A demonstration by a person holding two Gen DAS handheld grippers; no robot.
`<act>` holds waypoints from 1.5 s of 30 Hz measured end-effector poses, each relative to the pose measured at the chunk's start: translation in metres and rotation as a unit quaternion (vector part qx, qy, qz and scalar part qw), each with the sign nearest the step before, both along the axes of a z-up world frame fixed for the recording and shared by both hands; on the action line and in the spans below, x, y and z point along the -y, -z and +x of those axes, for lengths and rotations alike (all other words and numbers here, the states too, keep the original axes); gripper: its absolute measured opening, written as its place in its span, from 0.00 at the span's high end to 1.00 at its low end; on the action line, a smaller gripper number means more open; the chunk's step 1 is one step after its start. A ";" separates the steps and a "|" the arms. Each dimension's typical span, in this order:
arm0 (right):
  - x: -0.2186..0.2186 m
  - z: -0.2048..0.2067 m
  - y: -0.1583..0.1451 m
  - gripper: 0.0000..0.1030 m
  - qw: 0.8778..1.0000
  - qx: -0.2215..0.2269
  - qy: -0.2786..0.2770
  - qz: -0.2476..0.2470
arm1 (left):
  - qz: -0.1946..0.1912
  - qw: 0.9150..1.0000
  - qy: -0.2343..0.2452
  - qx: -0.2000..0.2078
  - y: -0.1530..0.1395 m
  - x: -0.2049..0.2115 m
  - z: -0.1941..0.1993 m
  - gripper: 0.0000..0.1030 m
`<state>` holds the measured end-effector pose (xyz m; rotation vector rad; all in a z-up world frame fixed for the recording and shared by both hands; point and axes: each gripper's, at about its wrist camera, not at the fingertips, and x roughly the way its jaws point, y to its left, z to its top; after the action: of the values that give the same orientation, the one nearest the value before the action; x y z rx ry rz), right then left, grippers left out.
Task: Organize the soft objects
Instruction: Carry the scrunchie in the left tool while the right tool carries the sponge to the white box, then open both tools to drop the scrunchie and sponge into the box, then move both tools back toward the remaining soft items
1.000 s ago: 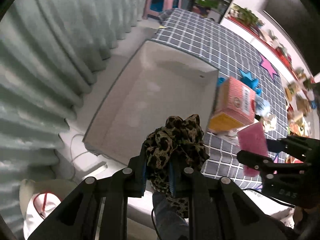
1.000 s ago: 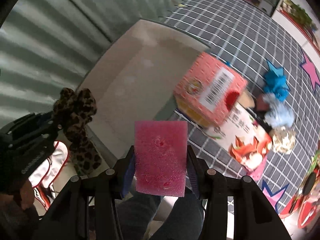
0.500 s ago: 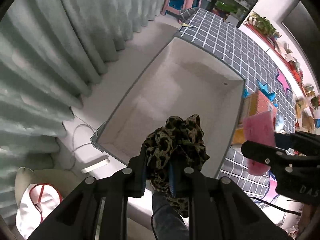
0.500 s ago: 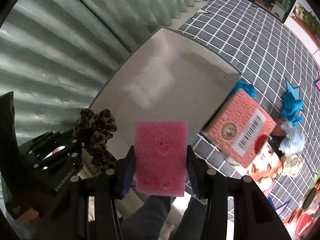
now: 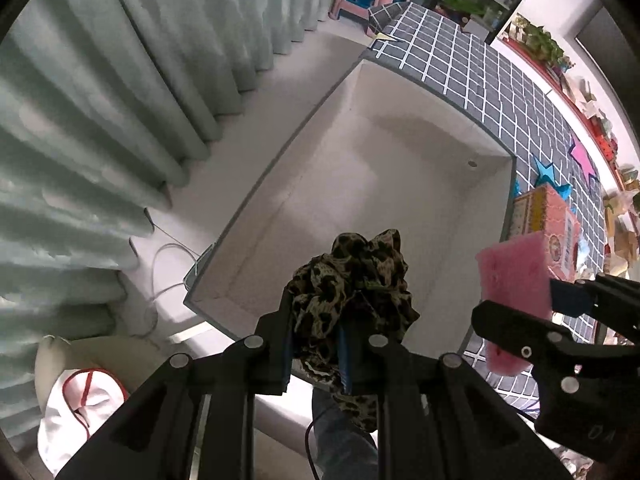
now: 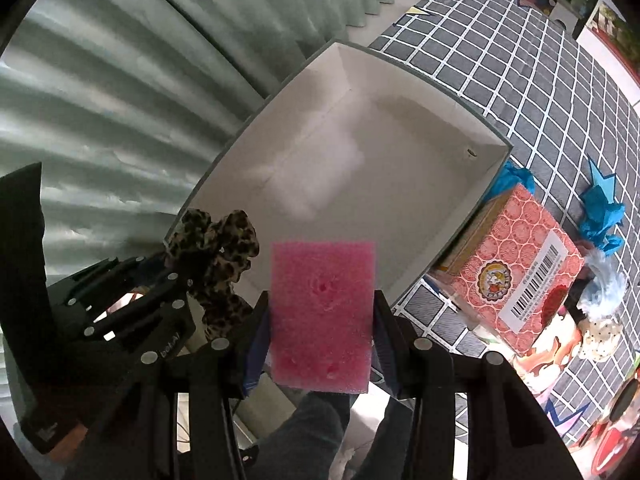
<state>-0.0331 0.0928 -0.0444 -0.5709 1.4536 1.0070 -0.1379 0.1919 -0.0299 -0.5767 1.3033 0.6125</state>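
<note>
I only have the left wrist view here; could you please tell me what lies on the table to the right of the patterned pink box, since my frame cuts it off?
Observer: In the right wrist view, crumpled blue paper lies on the checked cloth beyond the pink box, with a pale blue fluffy thing beside it.
Operator: Thank you. Is the pink sponge squarely held?
Observer: Yes, the right gripper clamps the pink sponge by its two side edges, flat face toward the camera.
Operator: And is the white box clear inside?
Observer: The white box shows only bare floor; the leopard scrunchie in the left gripper sits near the box's near corner.
</note>
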 end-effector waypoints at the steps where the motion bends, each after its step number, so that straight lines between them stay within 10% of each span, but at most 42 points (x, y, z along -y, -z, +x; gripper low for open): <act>1: 0.000 0.001 0.001 0.54 1.000 -0.001 0.001 -0.001 | 0.000 1.000 0.001 -0.001 0.001 0.001 0.001 0.81; 16: -0.003 -0.003 0.006 0.53 1.000 -0.010 0.002 0.009 | -0.001 1.000 0.005 -0.008 0.006 0.002 0.008 0.80; 23: 0.004 0.005 0.000 0.48 0.999 -0.014 0.014 0.036 | 0.015 1.000 -0.010 -0.001 0.000 0.000 0.002 0.26; 27: 0.011 0.012 -0.010 0.20 0.998 -0.012 0.027 0.054 | 0.009 1.000 -0.019 0.008 -0.001 -0.002 0.001 0.19; 32: 0.017 0.018 -0.031 0.20 0.996 -0.002 0.038 0.076 | 0.002 1.000 -0.007 0.019 -0.007 0.006 0.010 0.00; 36: 0.035 0.029 -0.053 0.01 0.993 0.025 0.051 0.099 | -0.007 1.000 0.007 0.027 -0.013 0.013 0.021 0.00; 45: 0.127 0.119 -0.060 0.01 0.977 0.078 0.185 0.071 | 0.002 0.997 0.053 0.063 -0.047 0.040 0.066 0.00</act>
<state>0.0854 -0.0339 0.0155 -0.2551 1.2775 0.7441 -0.0715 0.1521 0.0172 -0.5304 1.2065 0.4830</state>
